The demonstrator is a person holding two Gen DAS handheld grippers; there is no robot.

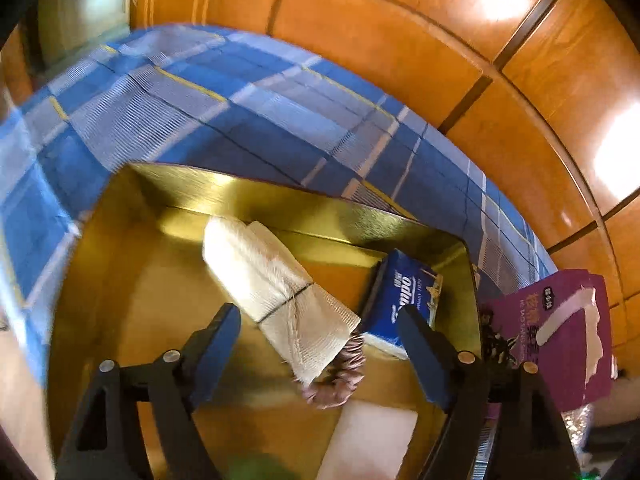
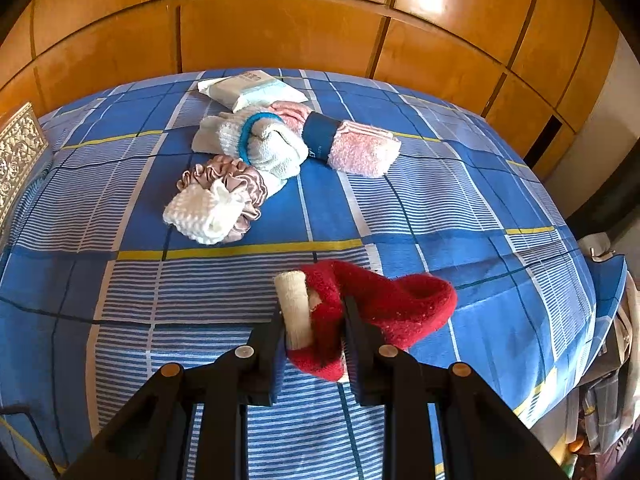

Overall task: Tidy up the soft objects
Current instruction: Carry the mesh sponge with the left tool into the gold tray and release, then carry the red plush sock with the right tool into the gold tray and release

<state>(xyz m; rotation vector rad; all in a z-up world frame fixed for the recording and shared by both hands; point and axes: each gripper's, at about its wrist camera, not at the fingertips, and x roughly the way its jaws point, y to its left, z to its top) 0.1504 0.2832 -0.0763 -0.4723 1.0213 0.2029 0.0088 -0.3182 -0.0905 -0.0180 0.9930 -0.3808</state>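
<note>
left: my left gripper [image 1: 320, 344] spread wide, holding nothing, above the gold tray [image 1: 256, 196] containing a white rolled cloth [image 1: 276, 292], mauve scrunchie [image 1: 340, 376] and blue tissue pack [image 1: 404, 292]. right: my right gripper [image 2: 314, 316] pinched on a red sock [image 2: 384, 304] with cream roll [image 2: 294, 304], near edge of the bedspread [image 2: 460, 216].

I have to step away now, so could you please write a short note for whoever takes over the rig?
Left gripper: open, empty, over the gold box.
Right gripper: shut on the red sock with a cream roll, above the bed.
Done: white cloth bundle, scrunchie and blue tissue pack are boxed.
Left: red sock, pink sock, white bundles, mauve scrunchie, wipes pack.
</note>
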